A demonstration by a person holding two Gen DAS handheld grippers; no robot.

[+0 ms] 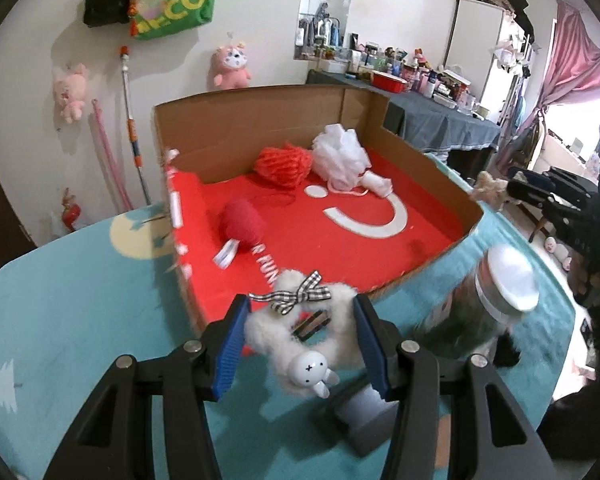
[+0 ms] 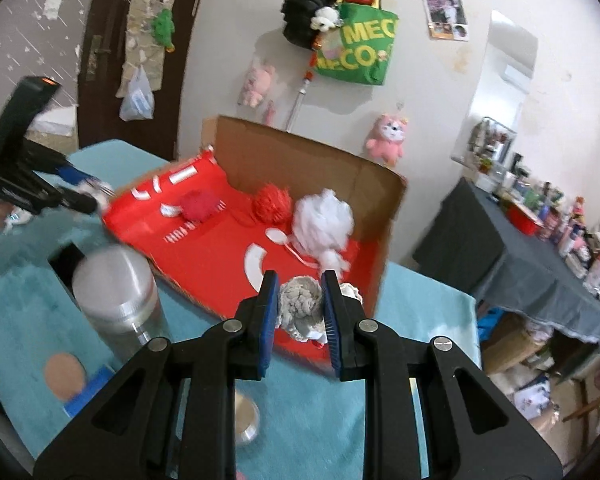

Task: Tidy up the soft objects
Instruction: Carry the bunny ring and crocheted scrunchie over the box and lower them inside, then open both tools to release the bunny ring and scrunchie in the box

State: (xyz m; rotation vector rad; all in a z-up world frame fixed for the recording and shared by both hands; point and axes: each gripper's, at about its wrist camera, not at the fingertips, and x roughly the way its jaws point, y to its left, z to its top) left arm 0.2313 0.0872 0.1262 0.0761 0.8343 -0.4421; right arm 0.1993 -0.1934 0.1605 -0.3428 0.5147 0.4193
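Two hand-held grippers each carry a soft thing near the open cardboard box with a red printed lining. The left gripper has its blue ribbed pads partly apart and pressed on either side of a fluffy white ring-shaped hair tie with a black-and-white checked bow and a small white rabbit head, held above the near edge of the box. The right gripper is almost closed, squeezing a small grey-and-cream crocheted yarn piece over the box's near corner. Inside the box lie a bright red yarn ball, a white mesh bath puff and a darker red fuzzy pompom. The box sits on a turquoise tablecloth, with a silver-lidded cylindrical jar just beside it
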